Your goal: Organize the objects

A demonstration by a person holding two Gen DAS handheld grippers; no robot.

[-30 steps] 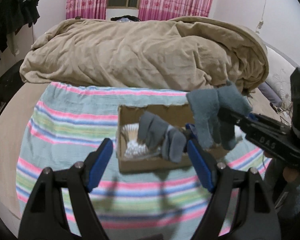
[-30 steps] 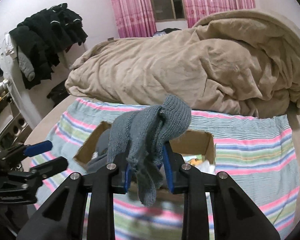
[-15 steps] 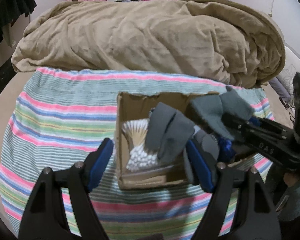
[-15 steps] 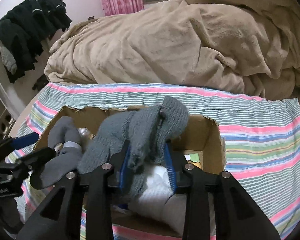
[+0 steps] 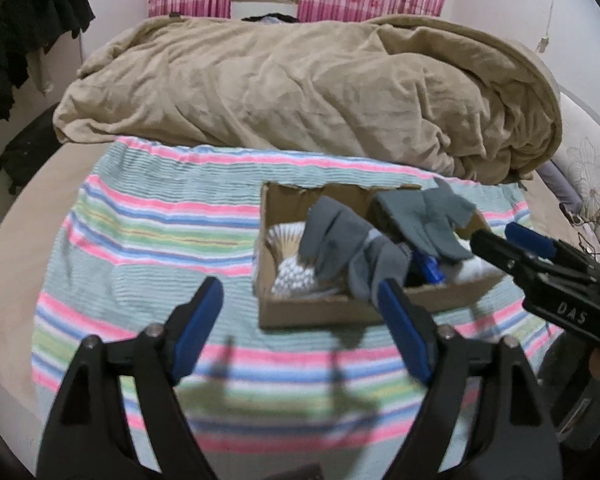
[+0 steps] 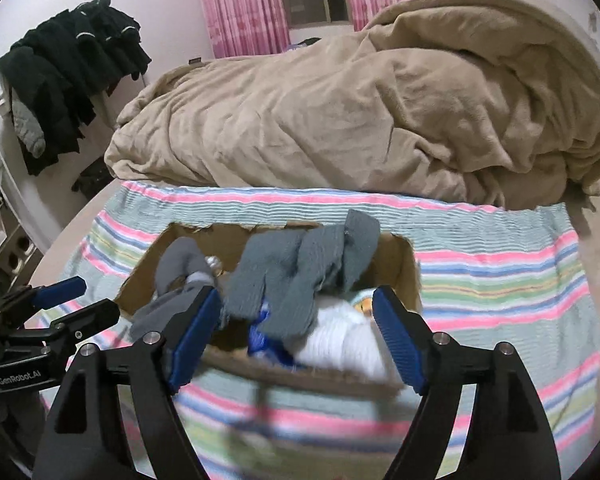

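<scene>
- We saw a cardboard box (image 5: 320,312) lying on a striped towel (image 5: 156,236) spread over the bed, and we place everything else by that box.
- Our left claw (image 5: 300,312) was spread wide and held nothing; it hovered over the towel at the box's near side, its right pad close to the near wall.
- Our right claw (image 6: 296,332) was also spread wide and empty, poised over the box's near wall, with a pad on either side of what lay inside.
- A knit glove (image 6: 300,276) lay draped across the middle of the box, its cuff toward the far wall and its fingers hanging toward the near one; it sat between the right claw's pads, and we could not tell whether it touched either.
- A smooth grey sock (image 5: 340,248) lay in the box just left of the glove, one end slumped over the near wall.
- Under them we made out cotton swabs (image 5: 296,276) in the box's left end, something blue (image 6: 264,340) near the middle and a white bundle (image 6: 340,344) toward the right end.
- A tan blanket (image 5: 300,92) was heaped on the bed beyond the box, past the towel's far edge.
- Pink curtains (image 6: 240,4) hung well behind the box.
</scene>
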